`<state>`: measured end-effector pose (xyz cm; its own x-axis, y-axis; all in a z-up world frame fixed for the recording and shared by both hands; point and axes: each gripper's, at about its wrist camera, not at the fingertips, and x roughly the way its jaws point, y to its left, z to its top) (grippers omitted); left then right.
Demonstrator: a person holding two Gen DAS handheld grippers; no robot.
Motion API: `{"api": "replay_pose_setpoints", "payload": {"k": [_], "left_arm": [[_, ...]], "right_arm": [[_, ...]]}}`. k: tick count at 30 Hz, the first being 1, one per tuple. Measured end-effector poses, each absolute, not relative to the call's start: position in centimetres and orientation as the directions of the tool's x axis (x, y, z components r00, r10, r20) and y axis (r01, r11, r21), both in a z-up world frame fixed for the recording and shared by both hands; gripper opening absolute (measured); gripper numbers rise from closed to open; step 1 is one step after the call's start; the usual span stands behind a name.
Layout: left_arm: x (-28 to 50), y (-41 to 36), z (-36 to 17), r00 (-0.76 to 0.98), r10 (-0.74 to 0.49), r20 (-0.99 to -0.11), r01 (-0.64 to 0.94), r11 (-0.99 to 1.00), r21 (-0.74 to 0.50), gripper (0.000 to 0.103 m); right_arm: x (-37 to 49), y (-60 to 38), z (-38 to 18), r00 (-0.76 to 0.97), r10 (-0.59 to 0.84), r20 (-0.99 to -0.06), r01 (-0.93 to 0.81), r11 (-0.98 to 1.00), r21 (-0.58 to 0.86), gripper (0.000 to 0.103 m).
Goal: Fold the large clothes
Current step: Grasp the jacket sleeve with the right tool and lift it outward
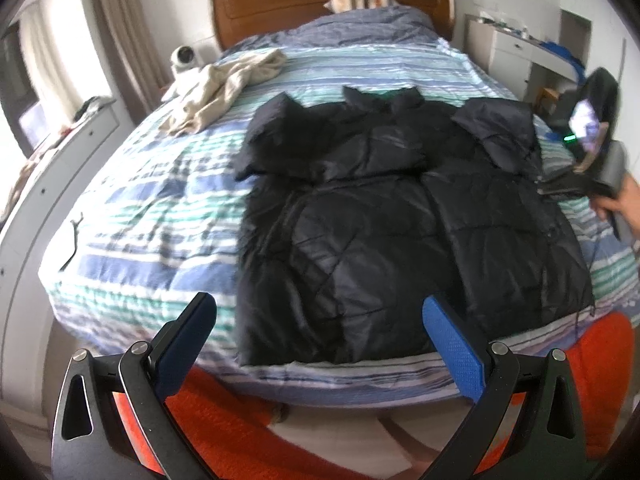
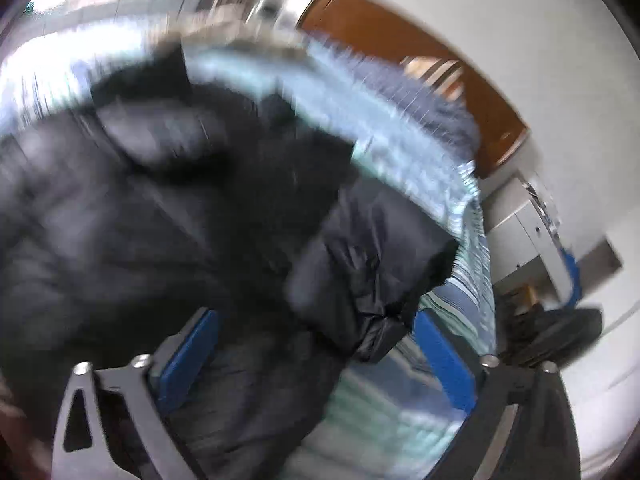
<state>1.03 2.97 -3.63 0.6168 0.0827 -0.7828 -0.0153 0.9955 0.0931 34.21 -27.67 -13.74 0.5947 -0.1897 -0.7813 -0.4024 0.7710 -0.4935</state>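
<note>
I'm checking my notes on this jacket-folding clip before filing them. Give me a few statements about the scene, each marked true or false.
1. A black quilted jacket lies spread on the striped bedspread. True.
2. The left gripper is clamped on the jacket's hem. False: its jaws stand wide apart, holding nothing.
3. A beige garment lies crumpled beyond the jacket, near a white camera-like device. True.
4. The headboard is white metal. False: it is brown wood.
5. The right gripper is open, with a jacket sleeve just ahead of its fingers. True.
</note>
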Motion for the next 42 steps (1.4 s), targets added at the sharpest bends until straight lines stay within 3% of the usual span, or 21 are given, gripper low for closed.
{"api": "replay_pose_setpoints", "payload": {"k": [1,4,6,7,8,10,16,20,23,26,31,34,40,42], "left_arm": [[1.0,3.4,-3.9,0.607,0.095,-0.789,-0.032,0.995,0.096,0.103],[0.9,4.4,-4.7,0.579,0.127,-0.805,-0.073,0.992,0.104,0.103],[1.1,5.1,-5.4,0.556,0.142,-0.819,-0.096,0.99,0.107,0.103],[1.2,5.3,-5.7,0.547,0.144,-0.824,-0.101,0.989,0.106,0.103],[1.3,5.4,-6.0,0.54,0.145,-0.829,-0.104,0.989,0.105,0.103],[1.7,5.5,-6.3,0.531,0.138,-0.836,-0.098,0.99,0.101,0.103],[2.7,3.9,-5.9,0.552,0.108,-0.827,-0.047,0.994,0.099,0.103],[3.0,2.2,-5.1,0.575,0.07,-0.815,-0.004,0.997,0.083,0.103],[2.8,1.0,-4.6,0.586,0.056,-0.809,0.029,0.996,0.09,0.103],[2.7,0.3,-4.3,0.588,0.061,-0.807,0.048,0.993,0.111,0.103],[2.8,0.1,-4.2,0.58,0.071,-0.811,0.051,0.991,0.123,0.103],[2.9,0.1,-4.2,0.583,0.082,-0.809,0.047,0.99,0.135,0.103],[3.4,-0.7,-5.0,0.56,0.069,-0.826,0.067,0.99,0.128,0.103],[3.4,-1.4,-5.1,0.562,0.059,-0.825,0.086,0.988,0.129,0.103]], "right_arm": [[36.4,-28.7,-15.7,0.543,-0.208,-0.814,-0.407,0.782,-0.472,0.072],[38.9,-30.3,-18.4,0.484,-0.17,-0.858,-0.394,0.834,-0.387,0.068],[39.4,-31.1,-18.0,0.461,-0.101,-0.881,-0.336,0.9,-0.279,0.049],[38.9,-31.4,-16.9,0.481,-0.087,-0.872,-0.29,0.923,-0.252,0.03],[38.3,-31.9,-15.6,0.501,-0.066,-0.863,-0.258,0.94,-0.222,0.023],[36.2,-33.7,-11.8,0.556,0.009,-0.831,-0.179,0.978,-0.109,0.015],[27.3,-44.0,0.7,0.753,0.103,-0.65,0.064,0.971,0.229,0.011],[23.5,-49.8,4.7,0.812,0.044,-0.582,0.187,0.925,0.331,0.011],[20.7,-55.4,3.5,0.811,-0.038,-0.584,0.321,0.863,0.389,0.011],[18.3,-59.9,-0.5,0.772,-0.095,-0.628,0.457,0.77,0.446,0.011],[15.1,-65.2,-10.4,0.639,-0.153,-0.754,0.641,0.647,0.412,0.015],[12.7,-66.3,-13.5,0.646,-0.141,-0.75,0.681,0.55,0.483,0.042],[10.7,-65.8,-14.4,0.795,-0.03,-0.605,0.548,0.463,0.697,0.062],[11.0,-65.7,-15.0,0.831,0.018,-0.555,0.5,0.413,0.762,0.063]]}}
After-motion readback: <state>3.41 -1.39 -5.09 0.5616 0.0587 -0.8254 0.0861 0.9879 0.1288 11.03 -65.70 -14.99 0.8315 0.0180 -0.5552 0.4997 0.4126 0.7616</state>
